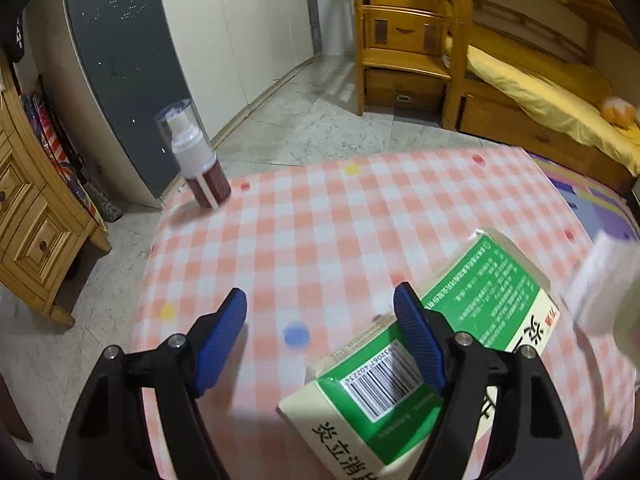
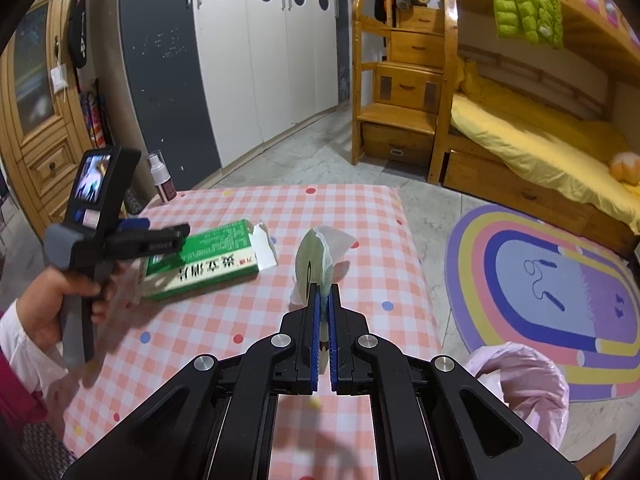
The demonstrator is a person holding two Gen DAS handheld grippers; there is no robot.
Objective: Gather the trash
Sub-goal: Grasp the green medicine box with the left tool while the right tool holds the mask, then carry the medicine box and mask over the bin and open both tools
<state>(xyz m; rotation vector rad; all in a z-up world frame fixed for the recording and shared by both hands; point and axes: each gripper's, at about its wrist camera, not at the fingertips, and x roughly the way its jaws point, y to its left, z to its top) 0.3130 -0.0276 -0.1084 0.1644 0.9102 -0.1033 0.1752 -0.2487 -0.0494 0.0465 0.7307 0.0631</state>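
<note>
light: even, indoor | blur: right edge, left-wrist view | edges: fisheye-bent, dark corners

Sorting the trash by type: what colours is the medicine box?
Green and cream medicine box, clearest in the left wrist view.

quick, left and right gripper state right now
left gripper: open, one finger over the green box, not gripping it
right gripper: shut on a crumpled wrapper

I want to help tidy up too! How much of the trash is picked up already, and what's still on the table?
Nothing looks binned yet, though the inside of the pink-lined bin is hidden. The right gripper is pinching a crumpled wrapper. The left gripper is open beside the green box, which still lies on the checked tablecloth. A spray bottle stands at the far corner.
</note>
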